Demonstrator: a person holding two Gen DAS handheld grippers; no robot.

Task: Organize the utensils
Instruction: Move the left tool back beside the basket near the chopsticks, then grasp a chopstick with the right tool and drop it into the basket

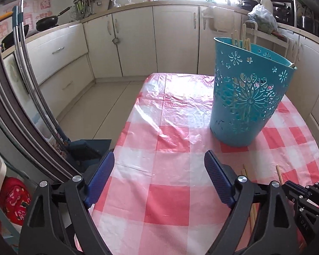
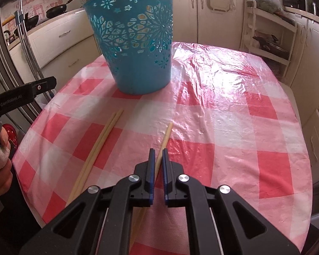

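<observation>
On the checked tablecloth [image 2: 223,114] near the blue basket [image 2: 136,42], the right gripper [image 2: 158,159] nearly pinches a light, stiff, slippery chopstick [image 2: 167,133] mid-shaft, the sensible hold, while the left gripper [image 1: 159,176] stands spread and empty.

Left wrist cam sat low over the bench's [image 1: 172,140] near left edge, looking fwd along its hand-held gripper [image 1: 159,167] toward the kitchen cabinets [image 1: 138,42], w/ the bin [image 1: 244,106] ahead-right at mid range. Right wrist cam looked the same general way from further right and closer to the cloth, hand-held gripper [image 2: 158,155] low over a chopstick [image 2: 165,136], bin [image 2: 138,53] ahead-left. Both views shared the bin, checked cloth, chopsticks and back cabinets; each caught part of the other's rig at its edge.
</observation>
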